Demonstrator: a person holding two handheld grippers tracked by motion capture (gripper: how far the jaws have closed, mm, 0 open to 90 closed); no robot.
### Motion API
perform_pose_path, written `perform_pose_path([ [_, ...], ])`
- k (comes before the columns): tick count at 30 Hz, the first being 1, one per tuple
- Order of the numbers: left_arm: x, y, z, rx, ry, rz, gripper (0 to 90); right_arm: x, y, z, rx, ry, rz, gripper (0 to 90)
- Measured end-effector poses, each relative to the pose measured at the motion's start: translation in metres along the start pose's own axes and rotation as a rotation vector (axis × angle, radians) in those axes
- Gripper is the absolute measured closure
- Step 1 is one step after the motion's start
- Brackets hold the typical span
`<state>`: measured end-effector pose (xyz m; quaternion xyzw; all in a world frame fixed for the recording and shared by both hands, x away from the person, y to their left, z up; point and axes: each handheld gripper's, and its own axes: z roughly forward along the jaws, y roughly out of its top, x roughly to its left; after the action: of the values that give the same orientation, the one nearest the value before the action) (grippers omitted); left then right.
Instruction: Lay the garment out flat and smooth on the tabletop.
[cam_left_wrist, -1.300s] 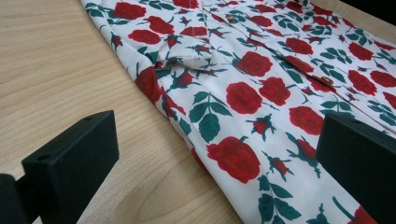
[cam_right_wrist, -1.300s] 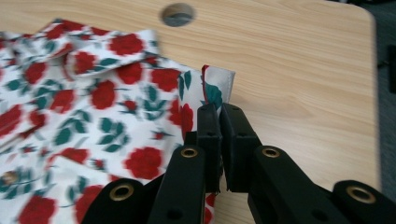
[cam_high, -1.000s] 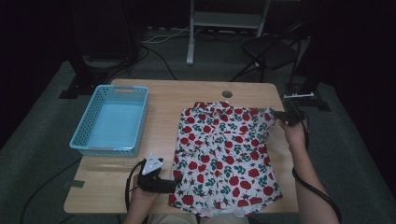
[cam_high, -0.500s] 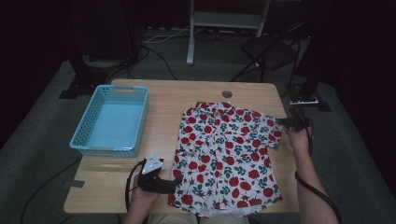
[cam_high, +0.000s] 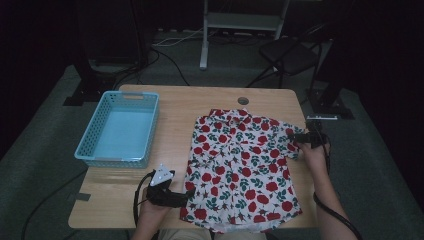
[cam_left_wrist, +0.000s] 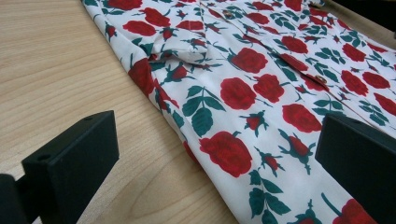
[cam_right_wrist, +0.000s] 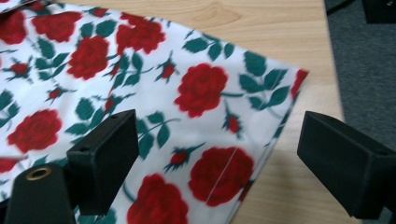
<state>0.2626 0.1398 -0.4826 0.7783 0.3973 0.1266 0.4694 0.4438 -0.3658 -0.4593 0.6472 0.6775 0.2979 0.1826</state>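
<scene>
Hovering with both claws apart, my right gripper (cam_high: 303, 136), just opened, over the shirt (cam_high: 240, 165), basket (cam_high: 121, 128) left of it.

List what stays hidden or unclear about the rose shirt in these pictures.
- High view: the shirt has its hem cut off by the bottom edge.
- Left gripper view: the buttons are too small to tell whether fastened.
- Right gripper view: the sleeve print is blurred.

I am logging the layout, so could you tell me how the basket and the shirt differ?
The basket is plain light blue, rigid and walled; the shirt is white with red roses, soft and spread flat. The basket stands apart from both grippers; the shirt lies between them. Both rest on the wooden table.
</scene>
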Motion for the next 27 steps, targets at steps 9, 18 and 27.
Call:
perform_pose_path([
  [9, 0.000, 0.000, 0.000, 0.001, 0.000, 0.005, 0.2, 0.004, -0.024, -0.004, -0.057, 0.026, 0.010, 12.4],
  [18, 0.000, 0.000, 0.001, 0.002, -0.012, 0.010, 0.2, 0.011, -0.047, -0.016, -0.101, 0.027, -0.032, 12.4],
  [27, -0.002, 0.001, 0.001, 0.007, -0.002, 0.026, 0.2, 0.020, -0.069, -0.028, -0.115, 0.026, -0.042, 12.4],
])
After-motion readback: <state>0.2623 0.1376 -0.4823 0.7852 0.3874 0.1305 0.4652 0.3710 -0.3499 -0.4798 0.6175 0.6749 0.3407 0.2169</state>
